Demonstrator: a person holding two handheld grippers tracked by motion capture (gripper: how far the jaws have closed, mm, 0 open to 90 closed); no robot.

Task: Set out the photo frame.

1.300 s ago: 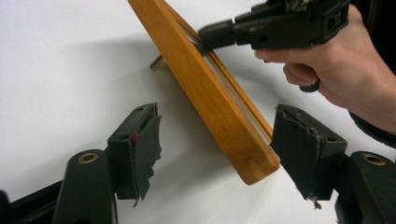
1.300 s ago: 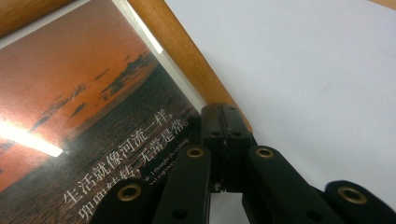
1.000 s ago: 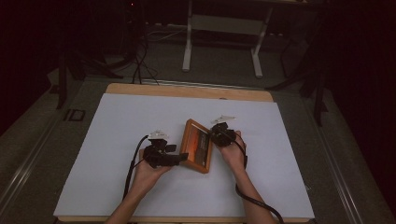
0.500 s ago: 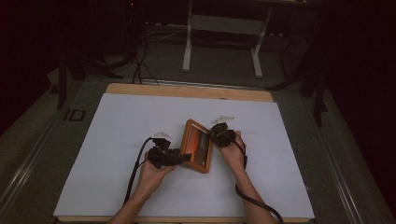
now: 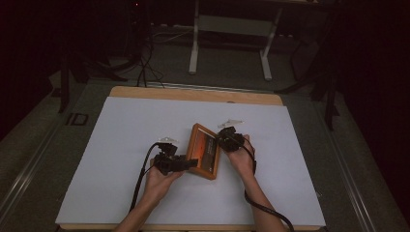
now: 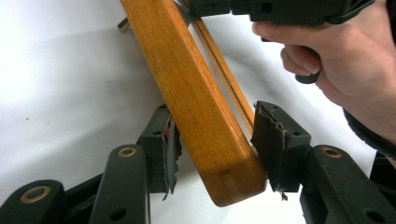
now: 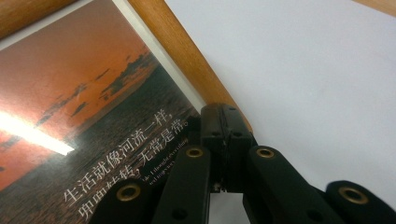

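- Left gripper [image 5: 186, 164]: held in the person's left hand [image 5: 162, 180], at 8 o'clock from the middle of the white surface [image 5: 111, 145]. It points toward 3 o'clock at the picture frame [image 5: 205, 151].
- Left jaws: partly spread and just now closing, with the near wooden corner of the frame between them. In the left gripper view the right pad [image 6: 271, 140] touches the frame's edge; the left pad [image 6: 164, 149] sits just beside the wood, and contact there cannot be told.
- Picture frame: wooden, with an orange sunset print and white characters. It lies near the centre of the surface, its long axis running from 11 o'clock to 5 o'clock, between the two grippers.
- Right gripper [image 5: 226, 140]: held in the right hand [image 5: 241, 157], at 3 o'clock of the frame.
- Right jaws: pressed together, pinching the frame's wooden rail [image 7: 187, 56] at the edge of the print, as the right gripper view shows.
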